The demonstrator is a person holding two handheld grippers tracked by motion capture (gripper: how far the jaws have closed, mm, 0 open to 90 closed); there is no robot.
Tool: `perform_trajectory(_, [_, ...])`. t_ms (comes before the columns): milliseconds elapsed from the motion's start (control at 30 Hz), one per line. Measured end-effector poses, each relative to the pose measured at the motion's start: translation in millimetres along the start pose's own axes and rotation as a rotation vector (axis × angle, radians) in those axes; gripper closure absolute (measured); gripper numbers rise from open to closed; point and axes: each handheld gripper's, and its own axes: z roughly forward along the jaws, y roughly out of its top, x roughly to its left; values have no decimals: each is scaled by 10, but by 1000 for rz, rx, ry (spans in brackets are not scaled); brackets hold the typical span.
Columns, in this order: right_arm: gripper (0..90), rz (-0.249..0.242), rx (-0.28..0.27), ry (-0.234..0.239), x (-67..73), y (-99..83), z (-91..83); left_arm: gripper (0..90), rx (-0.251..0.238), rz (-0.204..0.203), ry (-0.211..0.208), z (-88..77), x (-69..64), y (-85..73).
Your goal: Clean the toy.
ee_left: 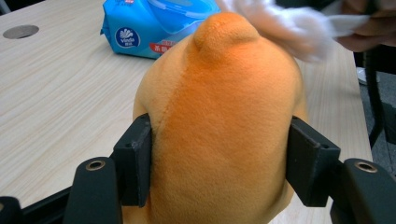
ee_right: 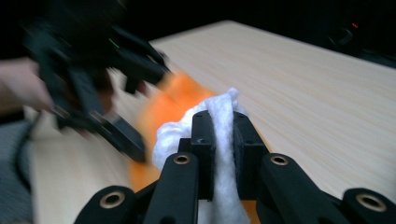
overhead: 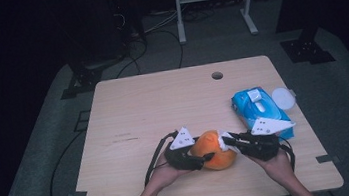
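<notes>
Gripping an orange plush (ee_left: 224,121) across its middle, left gripper (overhead: 201,158) jaws pressed into both flanks; sits on table (overhead: 163,104) at about 6 o'clock. Right gripper (ee_right: 223,135) clamped on a white wipe (ee_right: 219,112), touching the plush's top from 3 o'clock. Soft, light, squashy, probably not slippery; best held at the waist. Wipe pack (overhead: 259,110) at 2 o'clock.

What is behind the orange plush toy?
Behind the orange plush toy lies a blue wet-wipe pack on the table. The toy covers part of the pack.
</notes>
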Motion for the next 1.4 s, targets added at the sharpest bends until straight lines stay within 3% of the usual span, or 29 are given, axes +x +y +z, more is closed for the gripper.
perform_trajectory(67, [806, -67, 12, -9, 111, 74, 62, 350, 8, 17, 7, -10, -25, 25])
perform_trajectory(167, [806, -103, 2, -9, 201, 151, 102, 363, -8, 0, 9, -90, -24, 61])
perform_trajectory(267, [806, -73, -18, -12, 143, 156, 63, 358, -21, 3, 7, -196, -37, 138])
perform_trajectory(400, [807, -39, -10, -7, 101, 103, 73, 319, 13, 12, 15, -127, -51, 104])
perform_trajectory(533, [807, 4, 12, -7, 31, -37, 116, 166, -17, -28, -17, -114, 36, 66])
perform_trajectory(633, [807, -2, 23, -15, 15, -51, 108, 102, -14, -58, -49, -129, 104, 30])
perform_trajectory(767, [807, -12, 48, -37, -10, -109, 106, 160, -14, -71, -55, -117, 131, -10])
perform_trajectory(867, [807, -17, 50, -59, -10, -89, 67, 231, -24, -53, -24, -92, 87, 4])
perform_trajectory(933, [807, -46, 25, -73, 48, -12, 14, 238, -24, -45, -12, -75, 52, 22])
perform_trajectory(1033, [807, -89, -8, -57, 157, 122, 9, 237, -24, -20, -5, -47, -10, 55])
perform_trajectory(1100, [807, -105, 5, -49, 193, 145, 64, 231, -18, 10, -2, -38, -56, 76])
perform_trajectory(1200, [808, -122, 34, -55, 198, 94, 137, 169, -8, 14, -9, -45, -48, 81])
perform_trajectory(1233, [809, -98, 37, -40, 161, 19, 144, 154, -37, -1, -56, -73, 10, 61])
perform_trajectory(1267, [809, -92, 38, -40, 154, 1, 135, 151, -64, -15, -75, -92, 44, 49])
perform_trajectory(1400, [810, -86, 47, -58, 122, -47, 50, 87, -64, -69, -56, -108, 159, 17])
